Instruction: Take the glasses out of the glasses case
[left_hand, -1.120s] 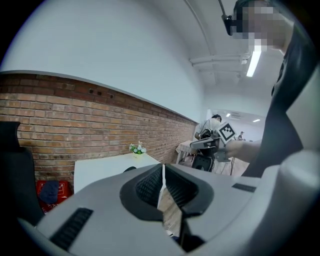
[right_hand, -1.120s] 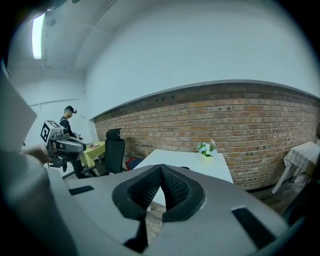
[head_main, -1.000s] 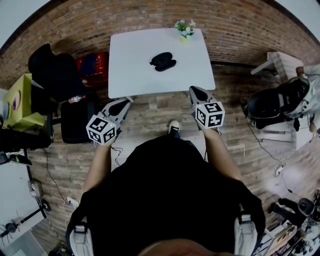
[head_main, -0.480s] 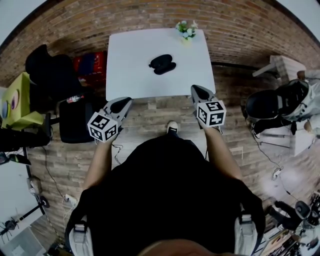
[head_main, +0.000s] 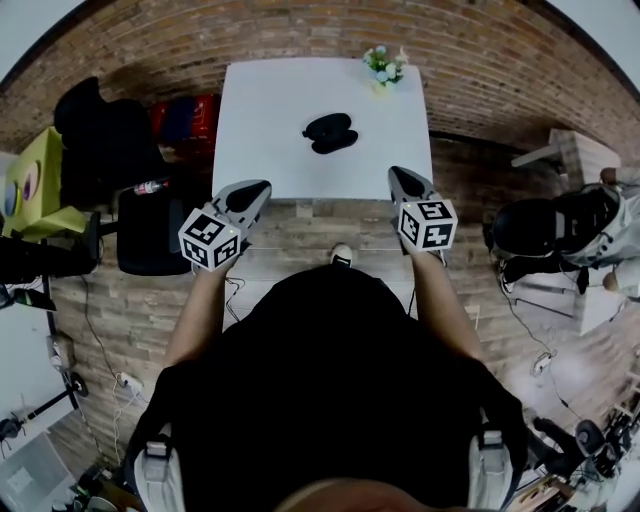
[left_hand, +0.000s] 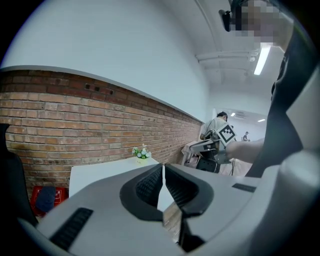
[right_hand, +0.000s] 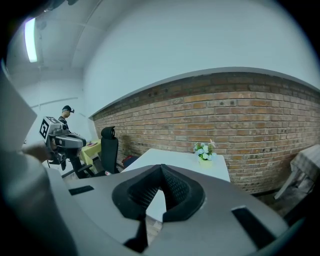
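Brick wall backs a white surface (head_main: 270, 120), where the dark glasses case (head_main: 330, 132) lies near the middle, with a small flower pot (head_main: 383, 65) at the far edge. Whether the case is latched cannot be told. The left tool (head_main: 255, 187) and the right tool (head_main: 398, 175) hang at the near edge, well short of the case, each with jaws pressed together on nothing. The task looks barely begun, at the approach. Next, both likely must reach forward and part their jaws, one steadying the case, the other raising its lid.
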